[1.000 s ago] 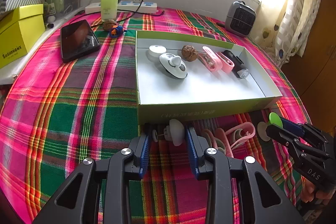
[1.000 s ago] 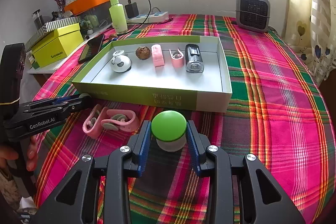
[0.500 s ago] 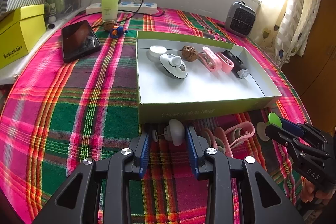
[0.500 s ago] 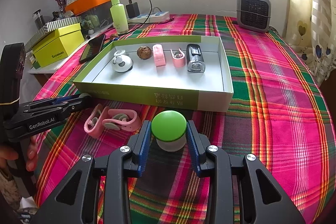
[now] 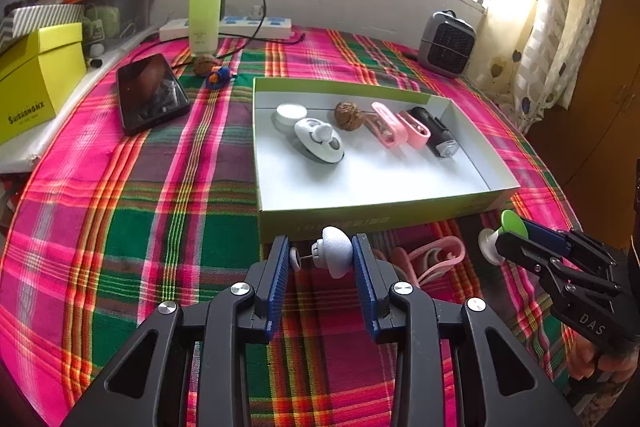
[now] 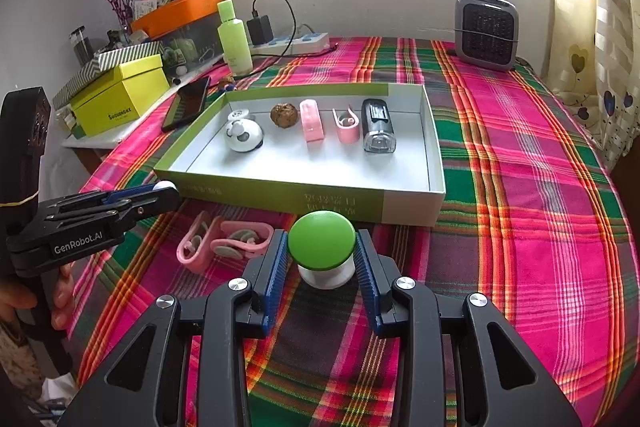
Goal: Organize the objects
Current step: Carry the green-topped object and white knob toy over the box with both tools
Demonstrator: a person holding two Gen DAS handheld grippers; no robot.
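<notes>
The white mushroom-shaped piece sits crosswise in the left tongs, its cap against one blue pad and its small stem end against the other, just off the near wall of the green tray. The green-capped piece is clamped at the cap by the right tongs, also close to that near wall. Both seem held low and short of the tray so they can next go over the wall to join the row inside: white round gadget, walnut, pink clips, black light. A pink clip lies on the plaid table between the tongs. Against the earlier frames nothing has shifted: both grips and both pieces stay as they were.
</notes>
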